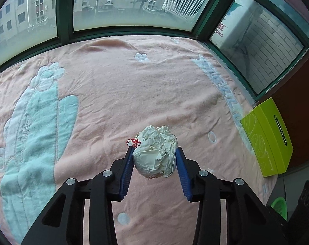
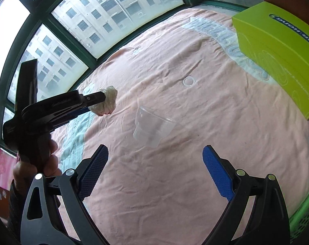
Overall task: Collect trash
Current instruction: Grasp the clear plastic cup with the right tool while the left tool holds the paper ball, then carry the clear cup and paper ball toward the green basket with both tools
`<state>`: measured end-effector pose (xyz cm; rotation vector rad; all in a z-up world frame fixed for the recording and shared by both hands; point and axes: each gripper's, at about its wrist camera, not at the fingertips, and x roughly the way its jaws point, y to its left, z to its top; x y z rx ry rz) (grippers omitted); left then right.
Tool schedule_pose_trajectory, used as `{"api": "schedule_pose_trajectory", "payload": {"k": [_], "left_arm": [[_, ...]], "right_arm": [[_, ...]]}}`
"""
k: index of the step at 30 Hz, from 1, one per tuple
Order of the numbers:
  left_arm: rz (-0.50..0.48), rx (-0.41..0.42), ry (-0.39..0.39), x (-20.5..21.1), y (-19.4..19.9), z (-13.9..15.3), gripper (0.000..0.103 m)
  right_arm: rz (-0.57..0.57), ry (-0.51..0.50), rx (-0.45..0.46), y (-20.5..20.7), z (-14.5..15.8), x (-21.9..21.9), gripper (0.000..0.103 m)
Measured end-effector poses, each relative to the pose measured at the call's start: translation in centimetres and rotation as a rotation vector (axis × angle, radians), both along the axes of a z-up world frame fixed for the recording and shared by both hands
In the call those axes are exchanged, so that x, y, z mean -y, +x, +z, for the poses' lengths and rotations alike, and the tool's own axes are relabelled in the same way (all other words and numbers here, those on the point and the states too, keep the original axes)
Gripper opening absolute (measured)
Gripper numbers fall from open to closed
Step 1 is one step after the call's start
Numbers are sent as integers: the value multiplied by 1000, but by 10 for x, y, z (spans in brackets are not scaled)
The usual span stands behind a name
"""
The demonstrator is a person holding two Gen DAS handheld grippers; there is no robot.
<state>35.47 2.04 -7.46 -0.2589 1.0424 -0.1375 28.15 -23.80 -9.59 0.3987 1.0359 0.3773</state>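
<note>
My left gripper [image 1: 155, 150] is shut on a crumpled white paper ball [image 1: 156, 153] with a bit of red print, held above the pink blanket [image 1: 113, 91]. In the right wrist view the left gripper [image 2: 101, 102] holds the same paper ball [image 2: 107, 100] at the left, above the bed. A clear plastic cup [image 2: 152, 125] lies on its side on the blanket, just ahead of my right gripper [image 2: 155, 153], which is open and empty above the blanket.
A lime-green box [image 2: 276, 51] lies on the blanket at the right, also in the left wrist view [image 1: 268, 134]. A green basket [image 2: 303, 214] sits at the lower right edge. Green-framed windows [image 1: 64, 10] border the bed's far side.
</note>
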Motion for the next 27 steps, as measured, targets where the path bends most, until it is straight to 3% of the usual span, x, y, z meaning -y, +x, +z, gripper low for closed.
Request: {"api": "schedule_pose_trajectory", "payload": {"k": [18, 24, 27], "left_arm": [[36, 36, -9, -46, -49, 17, 40], [44, 31, -17, -49, -54, 13, 40], [44, 27, -15, -49, -57, 11, 40]], "right_arm": [[-27, 186, -212, 59, -44, -12, 84], [-54, 227, -241, 60, -53, -3, 62], [-57, 222, -227, 60, -51, -2, 60]]}}
